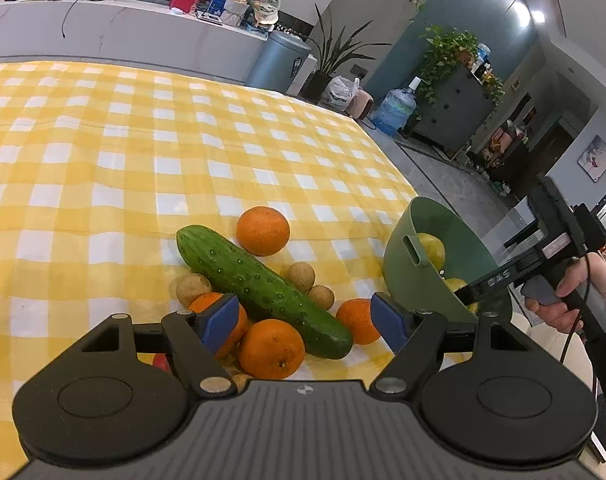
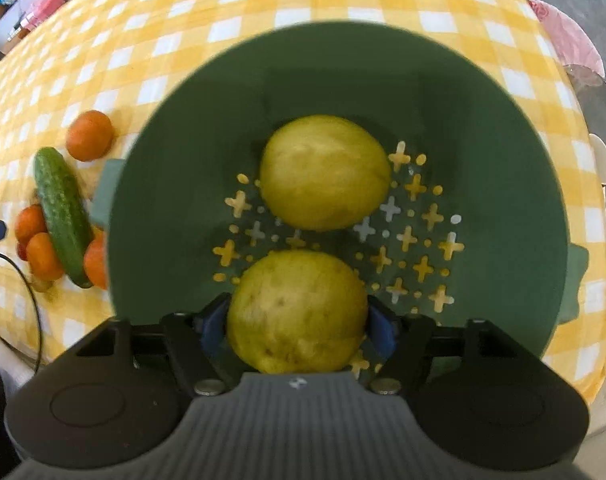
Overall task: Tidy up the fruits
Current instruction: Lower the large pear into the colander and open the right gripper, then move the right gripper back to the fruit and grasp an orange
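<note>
A green colander bowl (image 2: 175, 200) stands on the yellow checked cloth and holds two yellow-green round fruits. One fruit (image 2: 325, 172) lies at its middle. The other (image 2: 297, 312) rests on the bowl's bottom between the blue pads of my right gripper (image 2: 297, 326), whose jaws stand just clear of it. Left of the bowl (image 1: 403, 256) lies a cucumber (image 1: 259, 288) across several oranges (image 1: 271, 348), with another orange (image 1: 263, 231) behind it and brown longans (image 1: 301, 276) beside it. My left gripper (image 1: 303, 320) hovers open over this pile, holding nothing.
The bowl is close to the table's right edge (image 1: 399, 184), beyond which is floor with a water jug (image 1: 395, 110) and a grey bin (image 1: 277, 62). A hand (image 1: 563, 300) holds the right gripper's handle. The cloth (image 1: 103, 160) stretches far to the left.
</note>
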Demonstrator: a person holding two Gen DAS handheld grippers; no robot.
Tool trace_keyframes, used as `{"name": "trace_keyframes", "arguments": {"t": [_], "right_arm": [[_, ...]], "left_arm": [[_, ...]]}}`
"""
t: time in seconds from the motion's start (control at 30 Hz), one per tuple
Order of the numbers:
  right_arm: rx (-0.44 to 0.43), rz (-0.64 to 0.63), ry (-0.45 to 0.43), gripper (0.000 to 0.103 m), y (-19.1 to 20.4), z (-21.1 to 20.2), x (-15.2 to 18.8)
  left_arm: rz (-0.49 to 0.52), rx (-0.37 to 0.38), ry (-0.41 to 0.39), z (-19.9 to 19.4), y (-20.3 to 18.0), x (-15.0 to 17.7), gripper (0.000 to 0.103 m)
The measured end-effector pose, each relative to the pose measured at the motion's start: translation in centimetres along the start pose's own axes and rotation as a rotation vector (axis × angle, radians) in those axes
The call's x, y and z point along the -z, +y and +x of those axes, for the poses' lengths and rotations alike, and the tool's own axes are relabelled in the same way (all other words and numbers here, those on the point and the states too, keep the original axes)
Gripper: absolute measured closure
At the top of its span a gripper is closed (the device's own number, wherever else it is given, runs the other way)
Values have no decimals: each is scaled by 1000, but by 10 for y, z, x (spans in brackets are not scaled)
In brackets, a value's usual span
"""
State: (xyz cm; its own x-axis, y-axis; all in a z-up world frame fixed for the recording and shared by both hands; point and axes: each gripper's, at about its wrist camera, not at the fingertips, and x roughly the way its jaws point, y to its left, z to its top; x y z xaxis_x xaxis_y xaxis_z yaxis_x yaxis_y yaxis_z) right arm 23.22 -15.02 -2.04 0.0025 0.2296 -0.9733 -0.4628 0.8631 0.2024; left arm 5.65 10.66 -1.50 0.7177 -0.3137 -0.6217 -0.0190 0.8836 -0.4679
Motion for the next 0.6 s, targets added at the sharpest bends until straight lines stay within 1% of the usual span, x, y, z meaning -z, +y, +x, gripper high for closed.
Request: {"name": "trace_keyframes", "arguments": {"t": [0.1,0.27,0.37,0.43,0.53,0.6], "right_arm": [[7,4,-38,23,1,-14,3],[40,23,-80,23,3,-33,9],[33,34,-115,23,11,-52,16],[21,40,-139,23,11,-61,20],[6,43,-198,22,27,-77,25],[-21,50,-265,15,40,-89,29]], "left_arm": [[4,-1,1,-2,-2,0,15],[-7,-27,14,-2,-6,-1,15],[0,-58,20,-5,-10,-3,15],[2,-66,17,-10,-12,-6,15],[-20,-83,15,-19,-13,-11,15],[-35,-108,9,-24,-14,-14,15]]}}
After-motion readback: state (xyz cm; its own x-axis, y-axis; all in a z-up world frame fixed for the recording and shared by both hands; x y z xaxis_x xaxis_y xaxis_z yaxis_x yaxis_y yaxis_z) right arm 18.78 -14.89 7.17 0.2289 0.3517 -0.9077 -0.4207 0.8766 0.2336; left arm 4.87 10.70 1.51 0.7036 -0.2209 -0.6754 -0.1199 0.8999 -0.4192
